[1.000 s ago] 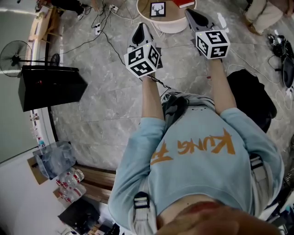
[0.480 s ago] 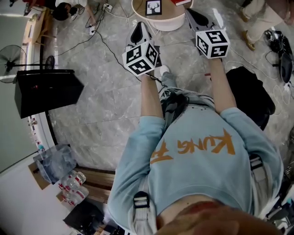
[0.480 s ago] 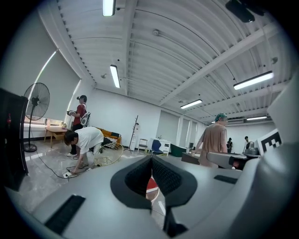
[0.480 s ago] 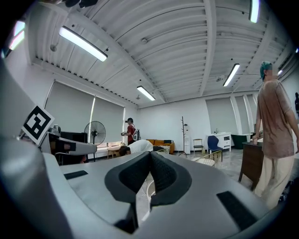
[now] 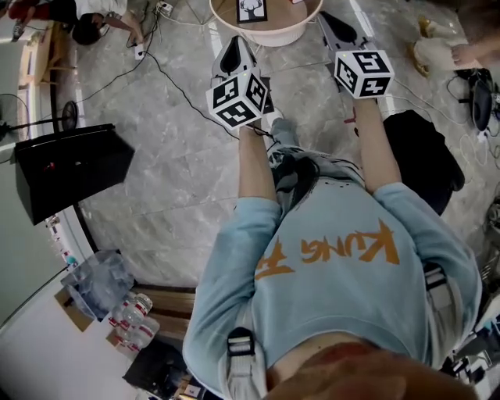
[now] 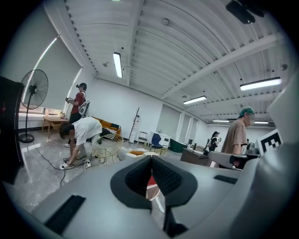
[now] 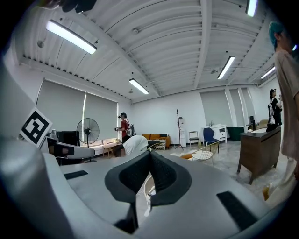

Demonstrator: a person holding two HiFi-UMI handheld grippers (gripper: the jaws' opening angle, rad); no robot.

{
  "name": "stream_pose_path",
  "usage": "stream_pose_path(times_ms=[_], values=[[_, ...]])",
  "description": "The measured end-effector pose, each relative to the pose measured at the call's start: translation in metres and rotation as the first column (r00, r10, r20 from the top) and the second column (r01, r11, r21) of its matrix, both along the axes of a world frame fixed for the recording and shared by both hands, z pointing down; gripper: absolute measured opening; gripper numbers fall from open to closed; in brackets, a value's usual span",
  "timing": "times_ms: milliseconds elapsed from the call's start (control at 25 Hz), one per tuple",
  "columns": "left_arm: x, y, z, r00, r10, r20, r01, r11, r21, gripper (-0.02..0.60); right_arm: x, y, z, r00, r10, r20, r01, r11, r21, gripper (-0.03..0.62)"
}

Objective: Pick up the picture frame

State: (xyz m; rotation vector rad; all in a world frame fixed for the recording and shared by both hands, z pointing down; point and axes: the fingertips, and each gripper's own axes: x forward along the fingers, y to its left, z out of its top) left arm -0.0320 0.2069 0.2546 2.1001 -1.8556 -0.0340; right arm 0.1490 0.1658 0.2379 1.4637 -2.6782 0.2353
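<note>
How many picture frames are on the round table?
1. The picture frame lies on the round table at the head view's top edge; the table's far part is out of view, so more may be hidden.

Floor (image 5: 172,180): grey marble-look slabs, smooth, semi-glossy.
Far round table (image 5: 269,37): wood-tone top, smooth white rim.
Picture frame (image 5: 251,8): matt black border, white paper-like print.
Left gripper (image 6: 151,161), right gripper (image 7: 150,158): matt grey plastic shells.
Pads (image 6: 168,177): black, finely ribbed, rubbery.
Marker cubes (image 5: 240,98): matt white, black print.
Sweatshirt (image 5: 336,258): soft light-blue cloth.
Near-left bag (image 5: 94,281): clear crinkled plastic.
</note>
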Motion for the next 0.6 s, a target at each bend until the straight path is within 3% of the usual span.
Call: stream_pose_path(times_ms=[240, 400, 600], values=[[-0.080, -0.053, 0.028, 0.998, -0.059, -0.010, 0.058, 0.995, -0.077, 0.020, -0.078, -0.073, 0.028, 0.999, -0.035, 0.038, 0.038, 0.996, -0.078, -0.002], [-0.129, -0.069, 0.045, 0.993, -0.098, -0.070, 0.090, 0.990, -0.113, 0.020, -0.125, -0.093, 0.046, 0.997, -0.064, 0.033, 0.067, 0.990, -0.122, -0.002], [-0.164, -0.125, 0.065, 0.989, -0.060, -0.136, 0.045, 0.993, -0.112, 0.020, -0.155, -0.142, 0.054, 1.000, -0.020, -0.007, 0.019, 0.992, -0.126, -0.002]])
